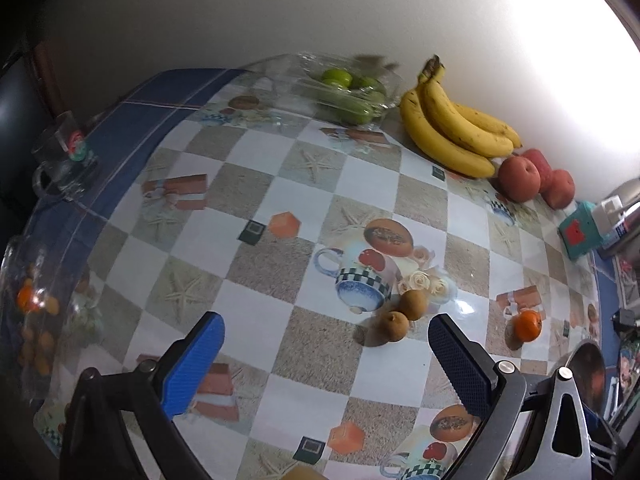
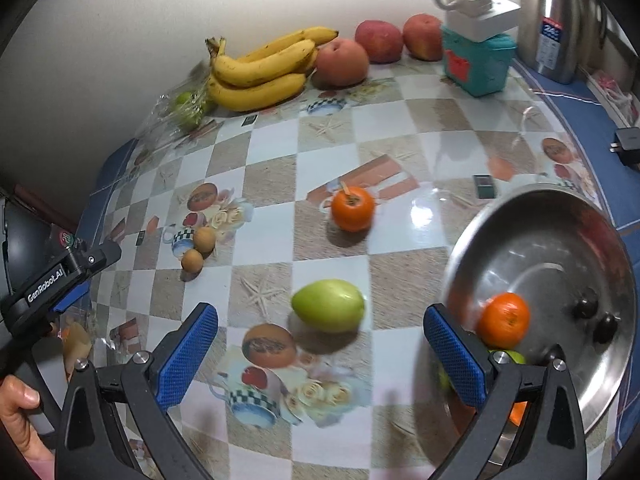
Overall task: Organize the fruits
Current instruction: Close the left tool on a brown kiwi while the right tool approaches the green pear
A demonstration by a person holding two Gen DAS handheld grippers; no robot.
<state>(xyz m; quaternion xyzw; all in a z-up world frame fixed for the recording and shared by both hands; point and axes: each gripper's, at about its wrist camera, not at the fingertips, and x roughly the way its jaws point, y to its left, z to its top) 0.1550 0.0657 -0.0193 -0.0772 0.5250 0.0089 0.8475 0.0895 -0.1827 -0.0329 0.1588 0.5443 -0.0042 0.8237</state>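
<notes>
Your bench has open room in the middle; the steel bowl sits at its right edge, just right of your right tool, which is spread and empty. The green fruit lies between its fingers, just ahead, long axis crosswise. Your left tool, also spread, faces two small brown fruits

Shiny metal bowl, glossy tablecloth
</notes>
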